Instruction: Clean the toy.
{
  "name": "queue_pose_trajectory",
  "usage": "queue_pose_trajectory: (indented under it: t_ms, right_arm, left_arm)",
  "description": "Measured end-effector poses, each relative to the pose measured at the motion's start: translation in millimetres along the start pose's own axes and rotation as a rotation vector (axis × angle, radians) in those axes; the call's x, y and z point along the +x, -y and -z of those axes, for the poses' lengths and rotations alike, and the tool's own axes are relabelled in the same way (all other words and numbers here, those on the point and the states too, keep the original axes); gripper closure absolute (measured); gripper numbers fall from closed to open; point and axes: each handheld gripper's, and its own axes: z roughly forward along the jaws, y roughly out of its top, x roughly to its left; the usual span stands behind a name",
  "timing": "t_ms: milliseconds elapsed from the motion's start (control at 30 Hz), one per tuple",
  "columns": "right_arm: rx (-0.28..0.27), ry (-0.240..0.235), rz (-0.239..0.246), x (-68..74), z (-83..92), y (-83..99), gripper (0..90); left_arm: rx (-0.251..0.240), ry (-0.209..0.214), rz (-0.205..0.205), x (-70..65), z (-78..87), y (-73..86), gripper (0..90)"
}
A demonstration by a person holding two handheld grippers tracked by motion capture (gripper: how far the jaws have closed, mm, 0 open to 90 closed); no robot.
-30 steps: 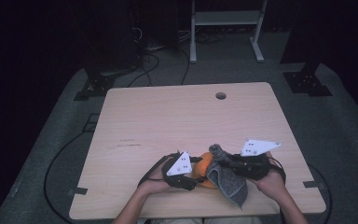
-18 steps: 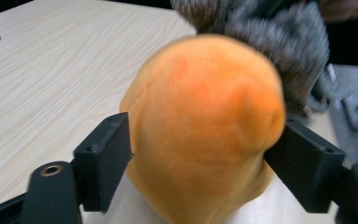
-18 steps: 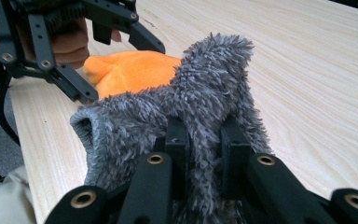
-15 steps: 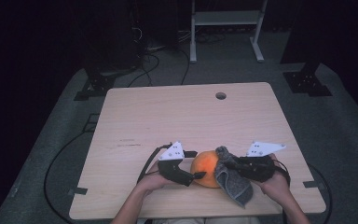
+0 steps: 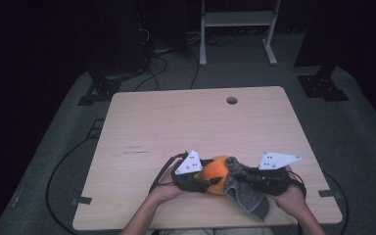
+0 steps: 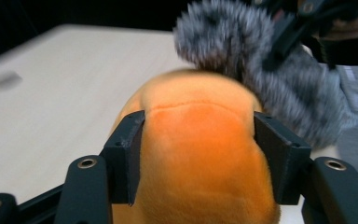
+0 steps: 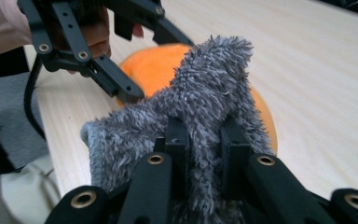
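Observation:
An orange plush ball [image 5: 217, 168] lies near the table's front edge. My left gripper [image 6: 198, 135] has it between its jaws; they have just been closing, and both pads [image 6: 130, 154] now press into its sides. A grey fuzzy cloth [image 7: 200, 102] drapes over the ball's right side and hangs toward the table edge [image 5: 248, 199]. My right gripper [image 7: 205, 140] is shut on a fold of this cloth, pinched tight between its pads. In the high view the left gripper [image 5: 209, 182] and right gripper [image 5: 238, 177] face each other across the ball.
The light wooden table [image 5: 176, 127] has a round cable hole [image 5: 231, 100] near its far edge. A white stand [image 5: 235, 29] and black stand feet [image 5: 323, 85] sit on the grey floor beyond. Cables [image 5: 63, 161] trail at the table's left.
The left gripper's jaws spread wide beside the orange ball half a second ago and have since closed onto it. The right gripper and the grey cloth stayed in place.

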Motion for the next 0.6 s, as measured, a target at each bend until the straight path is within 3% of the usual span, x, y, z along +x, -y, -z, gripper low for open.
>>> queue_pose_trajectory:
  t_ms: [67,167,267,433,600]
  right_arm:
    - [0.012,0.014,0.001,-0.4,-8.1,0.0,76.6]
    - [0.023,0.000,-0.008,0.1,-26.4,4.7,76.8]
    - [0.011,-0.005,0.004,6.2,-31.9,2.1,76.7]
    - [0.007,-0.028,-0.050,-6.7,-30.1,13.6,76.7]
    - [0.067,0.035,-0.085,-22.3,-23.8,28.1,76.7]
  left_arm:
    - [0.023,0.000,-0.005,4.9,-0.4,4.0,34.4]
    - [0.028,0.037,0.155,17.1,4.0,13.8,20.7]
    - [0.062,0.023,0.211,21.6,5.4,20.2,21.2]
    - [0.093,0.021,0.179,19.2,6.2,24.6,24.0]
    - [0.108,0.028,0.154,17.5,6.9,26.1,24.7]
